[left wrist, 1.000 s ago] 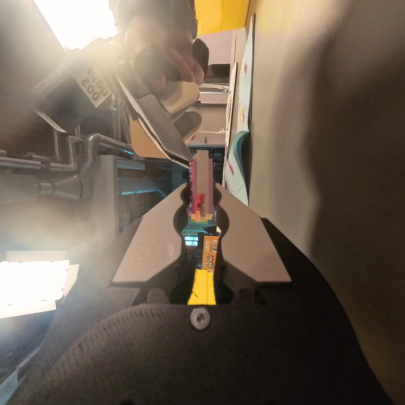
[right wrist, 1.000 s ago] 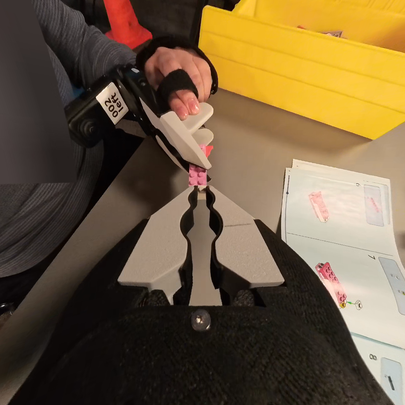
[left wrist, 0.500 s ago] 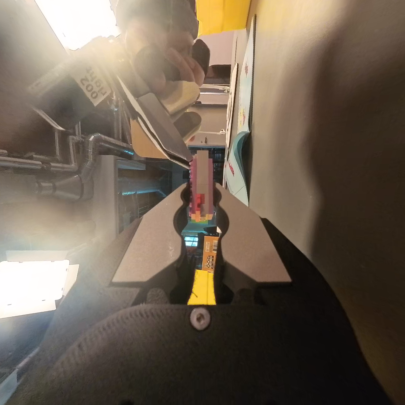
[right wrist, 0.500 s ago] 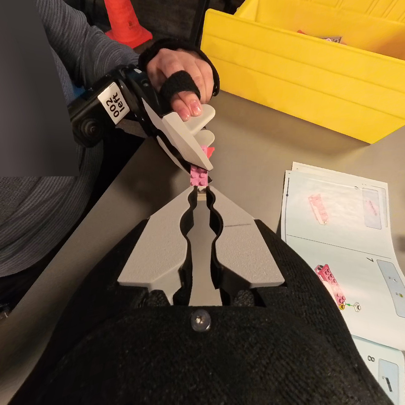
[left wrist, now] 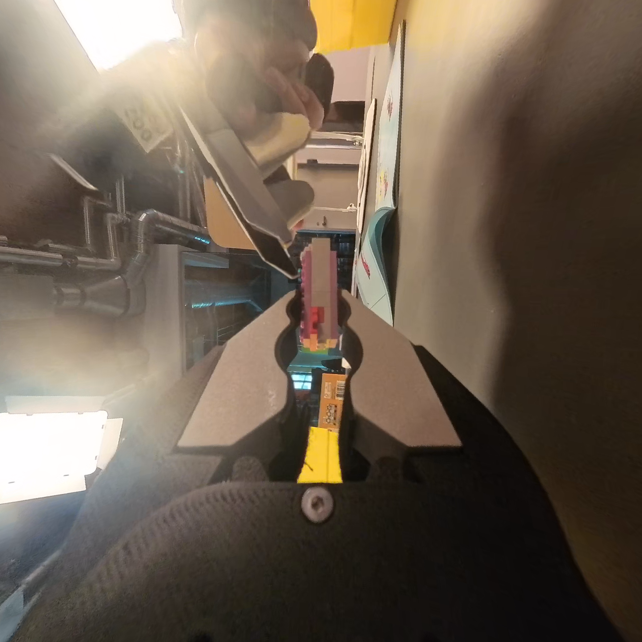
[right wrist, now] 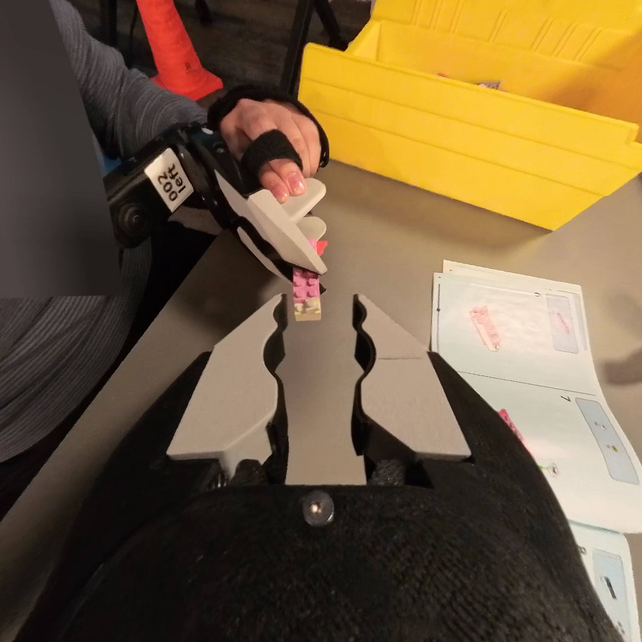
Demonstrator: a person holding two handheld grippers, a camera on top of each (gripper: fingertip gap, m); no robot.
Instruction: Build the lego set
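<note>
Two hand-held grippers meet over a grey table (right wrist: 399, 222) at centre frame: the left gripper (left wrist: 319, 298) is clamped on a pink brick assembly (left wrist: 319, 295), both fingers pressing its sides, while the right gripper (right wrist: 318, 300) stands with jaws apart, nothing between its pads. In the right wrist view the assembly (right wrist: 305, 295), tipped with a pale brick, hangs just beside the right gripper's left fingertip. A yellow bin (right wrist: 451, 139) sits upper right, an instruction booklet (right wrist: 521, 347) at right.
</note>
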